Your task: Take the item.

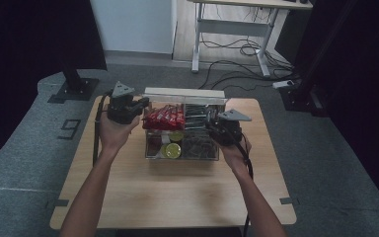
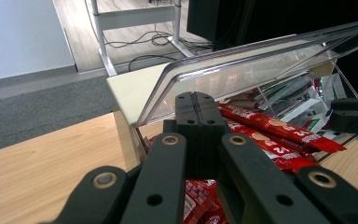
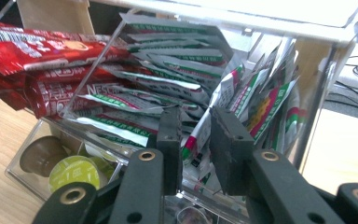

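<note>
Clear glossy plastic organizer (image 1: 150, 148), matt wooden table (image 1: 177, 187)

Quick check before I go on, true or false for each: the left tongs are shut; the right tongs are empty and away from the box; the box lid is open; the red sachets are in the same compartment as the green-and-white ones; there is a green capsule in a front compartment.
1. The left tongs are shut. True.
2. The right tongs are empty and away from the clear box. False: a green-and-white sachet stands between their jaws, at the box.
3. The lid is open. True.
4. The red sachets share a compartment with the green-and-white ones. False: a divider separates them.
5. A green capsule sits in a front compartment. True.
</note>
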`<state>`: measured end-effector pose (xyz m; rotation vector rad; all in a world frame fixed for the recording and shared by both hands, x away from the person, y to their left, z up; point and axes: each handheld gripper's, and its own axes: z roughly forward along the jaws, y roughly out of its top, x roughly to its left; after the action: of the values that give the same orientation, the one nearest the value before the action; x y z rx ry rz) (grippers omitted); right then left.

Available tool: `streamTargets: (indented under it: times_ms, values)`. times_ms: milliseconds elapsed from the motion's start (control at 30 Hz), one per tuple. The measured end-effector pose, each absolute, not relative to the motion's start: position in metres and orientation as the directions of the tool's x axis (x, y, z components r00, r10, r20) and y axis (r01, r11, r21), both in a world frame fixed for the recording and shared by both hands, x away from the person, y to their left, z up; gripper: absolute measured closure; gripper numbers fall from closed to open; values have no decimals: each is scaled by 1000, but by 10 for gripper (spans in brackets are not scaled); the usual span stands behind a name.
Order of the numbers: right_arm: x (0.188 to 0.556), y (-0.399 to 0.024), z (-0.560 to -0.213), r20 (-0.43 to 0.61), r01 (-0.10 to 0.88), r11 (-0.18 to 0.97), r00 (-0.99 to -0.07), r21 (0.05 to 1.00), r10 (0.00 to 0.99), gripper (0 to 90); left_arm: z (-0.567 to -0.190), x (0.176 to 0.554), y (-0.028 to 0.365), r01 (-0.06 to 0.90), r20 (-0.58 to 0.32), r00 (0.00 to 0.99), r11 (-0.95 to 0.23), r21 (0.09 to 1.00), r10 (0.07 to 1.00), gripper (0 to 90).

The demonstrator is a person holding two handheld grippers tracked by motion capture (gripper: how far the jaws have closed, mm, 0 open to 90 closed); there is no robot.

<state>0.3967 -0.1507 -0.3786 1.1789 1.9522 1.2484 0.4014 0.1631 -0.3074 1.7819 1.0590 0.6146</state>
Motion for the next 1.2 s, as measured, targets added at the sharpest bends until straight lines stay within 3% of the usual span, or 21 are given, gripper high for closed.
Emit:
streamTargets:
  times_ms: [167,400,1200]
  values:
    - [400,-148,-380,13,397,197,-467,897,884,764,-307,401,163,392,-40,500,-185,901,865,900]
    - [401,-146,-379,-1,401,205,-453,893,891,880,-307,401,163,391,-41,500,-184,902,865,900]
    - [384,-161,-361,25,317,141,-468,938,883,895,-307,401,163,390,-44,498,-178,903,866,900]
